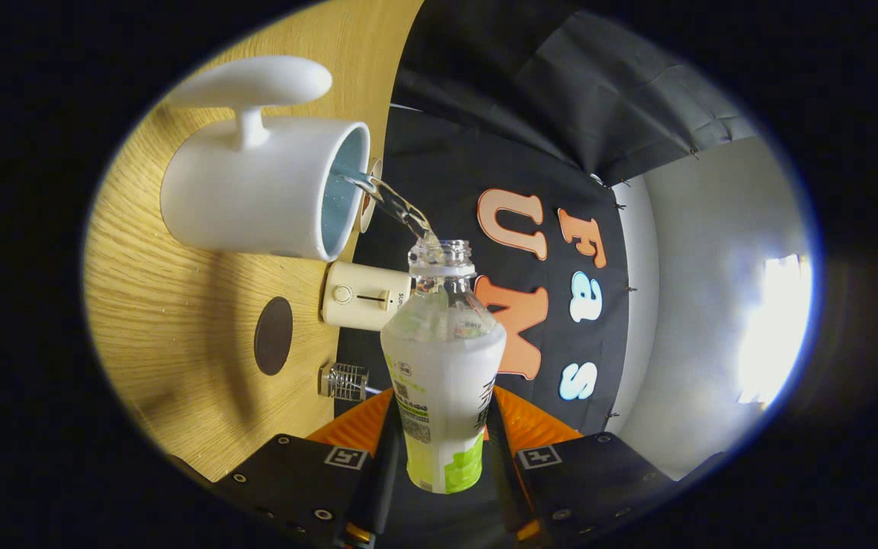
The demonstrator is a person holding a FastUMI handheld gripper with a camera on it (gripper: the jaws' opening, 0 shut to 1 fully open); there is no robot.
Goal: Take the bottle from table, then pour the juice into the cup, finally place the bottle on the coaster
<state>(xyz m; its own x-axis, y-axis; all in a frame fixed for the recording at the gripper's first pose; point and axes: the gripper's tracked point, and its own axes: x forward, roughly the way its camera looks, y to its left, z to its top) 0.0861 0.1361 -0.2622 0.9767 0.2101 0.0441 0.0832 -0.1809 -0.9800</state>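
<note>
Between the two fingers, the bottle (443, 381) is clamped by its labelled body, one finger pressing on each side, so the gripper (443, 457) is closed on it. The bottle points away from the fingers, its open neck at the far end, and the whole view is rolled sideways so the wooden worktop (180, 358) stands like a wall beside it. The bottle has a white and green label, a clear shoulder and no cap on its threaded neck.

Just beyond the neck, a thin clear stream of juice (393, 206) runs from the mouth of the bottle into the cup (264, 194). The cup is white with a pale blue inside and a thick handle, and it stands on the worktop with its opening facing the bottle's neck. The stream reaches over the rim.

On the worktop near the cup lies a dark round coaster (273, 335), bare, apart from both cup and bottle. At the worktop's far edge sits a small cream device (365, 296) with a dial and a slider, and near it a small wire holder (346, 381).
</note>
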